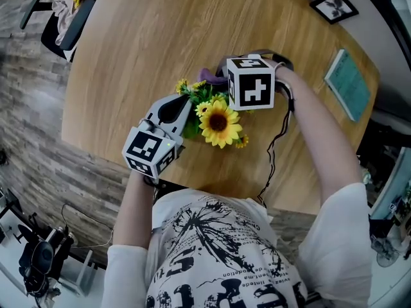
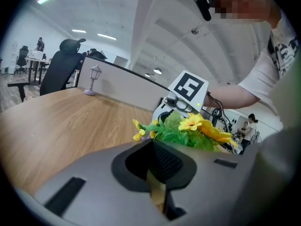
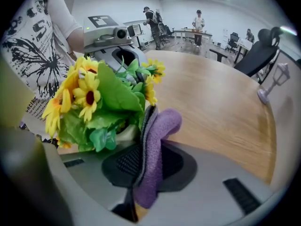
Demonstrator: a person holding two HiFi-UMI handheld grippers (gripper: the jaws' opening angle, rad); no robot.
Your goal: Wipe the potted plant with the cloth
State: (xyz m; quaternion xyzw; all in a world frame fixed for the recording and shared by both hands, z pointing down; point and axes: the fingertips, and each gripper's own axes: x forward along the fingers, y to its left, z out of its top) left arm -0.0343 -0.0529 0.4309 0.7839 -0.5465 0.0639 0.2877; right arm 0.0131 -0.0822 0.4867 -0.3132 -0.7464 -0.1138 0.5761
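- At the lower left of the head view, the left gripper has its jaws fully closed with nothing identifiable between them. Its tip lies against the near side of the foliage, probably as a brace so the plant does not slide under wiping pressure.
- Centre frame, the potted plant stands on the table between the two grippers. Its long axis is vertical and the large sunflower faces up at the camera. The pale pot shows only under the leaves in the right gripper view.
- Just beyond the plant, the right gripper is clamped on the purple cloth and angled steeply downward, which appears intended to bring the cloth onto the leaves from above.
- The cloth runs lengthwise along the jaws. Its folded end projects past the tips, touching the leaves at its left and curling toward frame right.
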